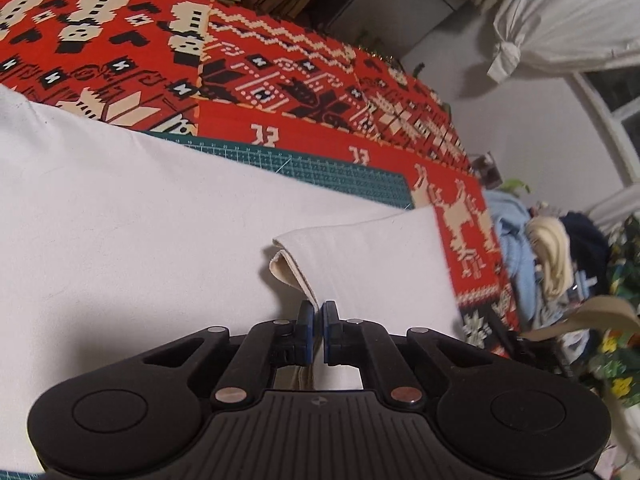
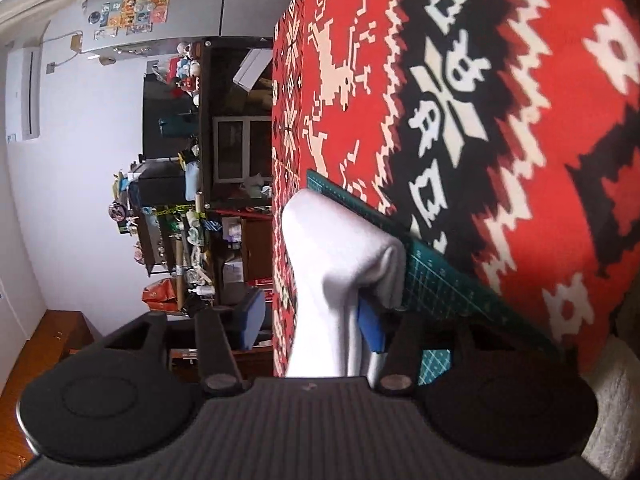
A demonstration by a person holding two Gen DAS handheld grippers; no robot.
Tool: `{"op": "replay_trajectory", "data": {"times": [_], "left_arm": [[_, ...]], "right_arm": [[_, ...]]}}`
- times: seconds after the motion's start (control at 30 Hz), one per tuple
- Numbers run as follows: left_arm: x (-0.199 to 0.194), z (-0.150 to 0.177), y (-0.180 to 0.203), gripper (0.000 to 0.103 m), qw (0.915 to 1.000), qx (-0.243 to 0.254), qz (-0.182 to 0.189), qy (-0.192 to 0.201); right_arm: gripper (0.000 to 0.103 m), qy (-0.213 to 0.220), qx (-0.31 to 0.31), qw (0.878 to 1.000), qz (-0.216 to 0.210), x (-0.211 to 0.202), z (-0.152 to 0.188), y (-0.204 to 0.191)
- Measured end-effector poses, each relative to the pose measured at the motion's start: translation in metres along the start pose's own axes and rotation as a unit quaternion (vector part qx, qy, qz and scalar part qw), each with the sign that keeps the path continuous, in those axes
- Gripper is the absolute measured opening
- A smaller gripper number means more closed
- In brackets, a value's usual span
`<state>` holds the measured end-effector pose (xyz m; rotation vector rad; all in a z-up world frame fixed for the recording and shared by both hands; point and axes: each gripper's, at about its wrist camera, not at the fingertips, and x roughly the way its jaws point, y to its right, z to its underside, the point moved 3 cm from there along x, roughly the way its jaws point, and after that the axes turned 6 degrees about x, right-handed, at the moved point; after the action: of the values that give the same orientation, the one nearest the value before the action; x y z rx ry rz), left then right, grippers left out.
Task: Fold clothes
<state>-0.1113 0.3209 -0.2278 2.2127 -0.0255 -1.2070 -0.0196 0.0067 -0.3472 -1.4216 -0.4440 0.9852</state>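
A white garment (image 1: 140, 240) lies spread over a green cutting mat (image 1: 340, 176) on a red patterned blanket (image 1: 280, 80). My left gripper (image 1: 319, 312) is shut on the garment's doubled hem, where a folded corner (image 1: 304, 256) curls up just ahead of the fingertips. In the right wrist view, my right gripper (image 2: 312, 324) stands open with its blue pads (image 2: 252, 320) wide apart. A fold of the white garment (image 2: 336, 248) hangs between the pads and drapes over the right one, beside the mat (image 2: 436, 276). The view is rolled sideways.
The blanket's edge drops off at the right, where a pile of blue and dark clothes (image 1: 516, 248) lies. Knotted white curtains (image 1: 560, 20) hang by a window. Cluttered shelves (image 2: 180, 208) and a grey fridge (image 2: 160, 8) stand beyond the blanket (image 2: 500, 120).
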Motion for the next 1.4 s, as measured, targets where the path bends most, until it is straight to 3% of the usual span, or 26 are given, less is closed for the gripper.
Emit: {"op": "replay_trajectory", "data": {"times": [0.17, 0.33, 0.43, 0.57, 0.73, 0.8, 0.9, 1.1, 1.23, 1.27, 1.3, 1.37, 1.4], "left_arm": [[-0.014, -0.007, 0.01, 0.004, 0.9998, 0.007, 0.012, 0.014], [-0.017, -0.01, 0.012, 0.004, 0.9996, 0.004, 0.016, 0.022], [-0.012, -0.009, 0.01, 0.004, 0.9997, 0.007, 0.012, 0.021], [0.004, -0.001, 0.004, 0.004, 0.9995, 0.026, -0.017, 0.011], [0.016, 0.015, -0.005, 0.004, 0.998, 0.043, -0.045, -0.005], [0.017, 0.019, -0.007, 0.004, 0.9966, 0.055, -0.061, -0.002], [0.017, 0.021, -0.009, 0.005, 0.9961, 0.061, -0.064, 0.002], [0.019, 0.02, -0.015, 0.006, 0.9981, 0.04, -0.047, 0.003], [0.021, 0.02, -0.017, 0.006, 0.9986, 0.034, -0.04, 0.003], [0.021, 0.02, -0.017, 0.006, 0.9986, 0.034, -0.04, 0.003], [0.021, 0.02, -0.017, 0.006, 0.9987, 0.034, -0.039, 0.004], [0.022, 0.022, -0.014, 0.006, 0.998, 0.046, -0.043, 0.004], [0.021, 0.022, -0.013, 0.006, 0.9976, 0.052, -0.045, 0.004]], "right_arm": [[0.059, 0.004, 0.019, 1.0, 0.004, 0.019, 0.002, -0.006], [0.059, 0.073, 0.012, 0.997, 0.017, 0.004, -0.003, -0.007], [0.059, 0.098, 0.035, 0.995, 0.005, -0.009, -0.009, -0.001], [0.048, 0.103, 0.042, 0.994, 0.005, -0.013, -0.011, 0.006], [0.04, 0.117, -0.016, 0.992, 0.042, -0.02, -0.01, -0.002], [0.028, 0.126, -0.038, 0.99, 0.051, -0.027, -0.01, -0.008], [0.025, 0.133, -0.08, 0.986, 0.062, -0.035, -0.01, -0.02], [0.021, 0.063, -0.269, 0.956, 0.094, 0.005, 0.019, -0.078], [0.015, 0.056, -0.306, 0.94, 0.14, 0.033, 0.022, -0.073], [0.004, 0.055, -0.312, 0.936, 0.154, 0.038, 0.021, -0.07], [0.0, 0.054, -0.311, 0.935, 0.165, 0.036, 0.018, -0.062], [0.0, 0.048, -0.298, 0.941, 0.154, 0.027, 0.017, -0.055], [0.006, 0.048, -0.293, 0.943, 0.148, 0.022, 0.018, -0.056]]}}
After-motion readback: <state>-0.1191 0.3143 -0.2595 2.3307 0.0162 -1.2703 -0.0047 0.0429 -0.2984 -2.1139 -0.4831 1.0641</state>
